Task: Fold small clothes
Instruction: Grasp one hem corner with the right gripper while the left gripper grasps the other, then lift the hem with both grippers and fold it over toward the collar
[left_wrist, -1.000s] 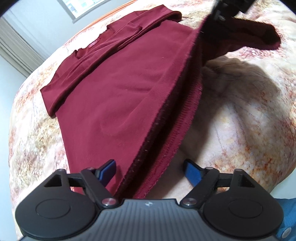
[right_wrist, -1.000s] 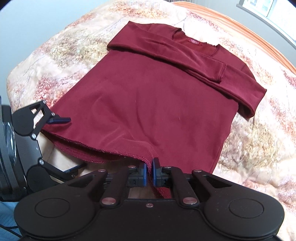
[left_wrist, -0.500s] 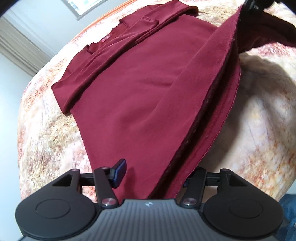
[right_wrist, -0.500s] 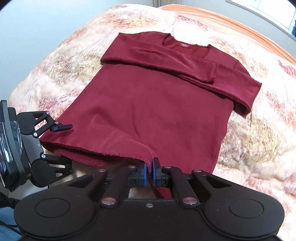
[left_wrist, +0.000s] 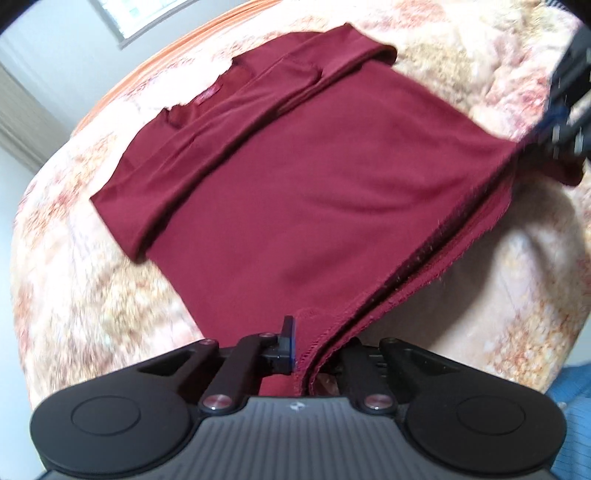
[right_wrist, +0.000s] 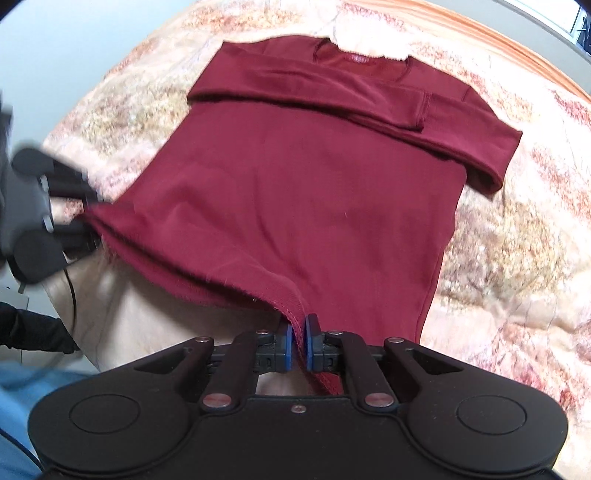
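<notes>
- Left wrist view: left gripper (left_wrist: 317, 345) pinched shut on the hem corner of the maroon long-sleeve shirt (left_wrist: 314, 177); body runs straight ahead of the fingers to the collar, sleeves folded across the chest, flat on the floral quilt (left_wrist: 74, 280).
- Same view: right-hand finger hidden under cloth; right gripper (left_wrist: 565, 122) blurred, cut off at frame edge.
- Right wrist view: right gripper (right_wrist: 298, 345) nearly closed, other hem corner clamped between blue pads; hem lifted, collar far ahead.
- Same view: left gripper smeared by motion; grip unreadable here.
</notes>
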